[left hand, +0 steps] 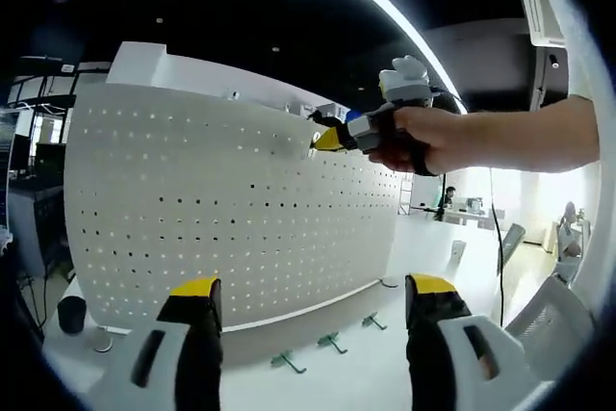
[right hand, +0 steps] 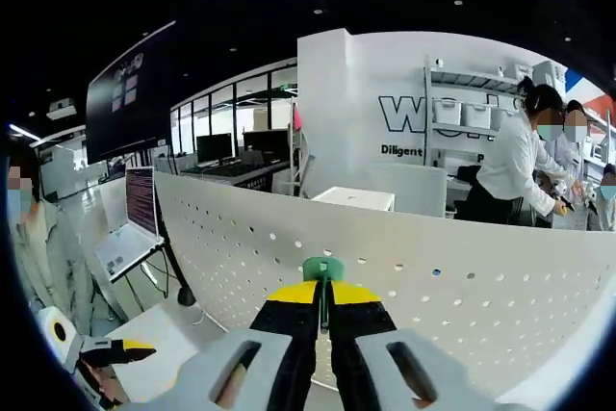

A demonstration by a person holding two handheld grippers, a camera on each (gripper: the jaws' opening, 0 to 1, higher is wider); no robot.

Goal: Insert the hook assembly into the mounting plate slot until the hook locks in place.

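here right tongs (right hand: pixel 322 297) press green hook (right hand: pixel 323 269) against pegboard (right hand: pixel 500 295).

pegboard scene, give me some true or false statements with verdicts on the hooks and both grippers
1. The right gripper is shut on a green hook held against the white pegboard. True.
2. The left gripper also grips a hook. False: its jaws stand apart with nothing between them.
3. Several green hooks lie on the white table at the pegboard's foot. True.
4. The pegboard lies flat on the table. False: it stands upright.
5. In the left gripper view, a hand holds the right gripper up near the pegboard's top edge. True.
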